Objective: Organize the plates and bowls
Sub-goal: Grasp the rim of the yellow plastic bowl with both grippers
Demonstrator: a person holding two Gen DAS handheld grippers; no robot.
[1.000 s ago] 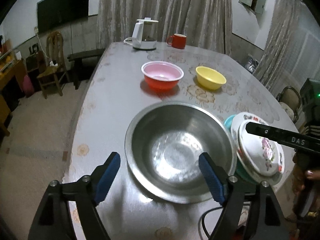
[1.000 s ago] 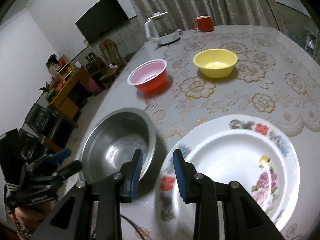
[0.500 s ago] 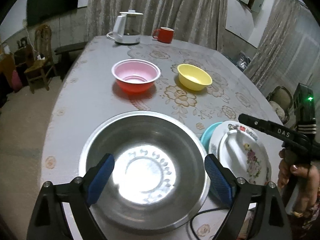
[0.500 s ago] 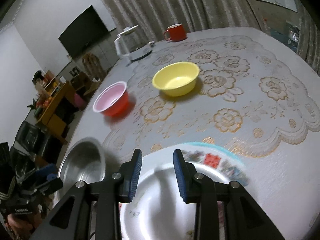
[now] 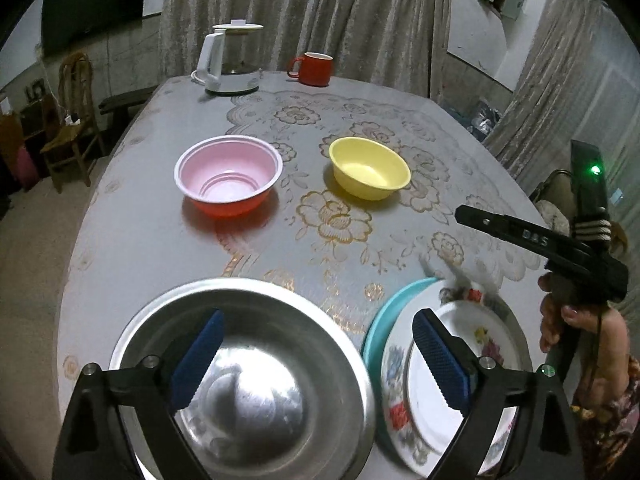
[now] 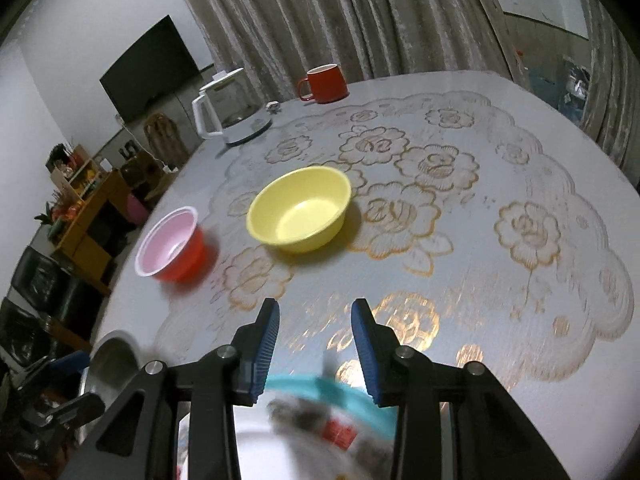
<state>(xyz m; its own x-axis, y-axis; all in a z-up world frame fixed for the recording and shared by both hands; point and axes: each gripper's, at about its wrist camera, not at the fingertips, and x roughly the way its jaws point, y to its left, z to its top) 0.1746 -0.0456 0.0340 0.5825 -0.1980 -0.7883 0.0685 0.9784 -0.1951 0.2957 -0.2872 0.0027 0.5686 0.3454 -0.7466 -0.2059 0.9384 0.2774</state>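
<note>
from the left wrist camera we count three bowls on the bench [image 5: 132, 240]: one steel bowl [image 5: 280, 392] at the near edge, one pink bowl [image 5: 228, 180] and one yellow bowl [image 5: 370, 168] farther back, well apart from it and near each other. just right of the steel bowl sits one floral plate [image 5: 400, 400] stacked on one teal plate [image 5: 378, 332]. at the far end stand one white kettle [image 5: 232, 60] and one red mug [image 5: 314, 68]. our left tongs [image 5: 316, 356] are spread wide and hold nothing, one pad over the steel bowl, the other over the floral plate. our right tongs [image 5: 464, 214] reach in from the right above the plates.

from the right wrist camera the right tongs [image 6: 316, 340] stand partly open with nothing between the pads, above the blurred rim of the teal plate [image 6: 352, 392] and floral plate [image 6: 300, 440]. we count the yellow bowl [image 6: 300, 216] ahead, the pink bowl [image 6: 172, 244] to its left, the steel bowl [image 6: 112, 356] at lower left, the kettle [image 6: 232, 116] and mug [image 6: 324, 84] beyond.
</note>
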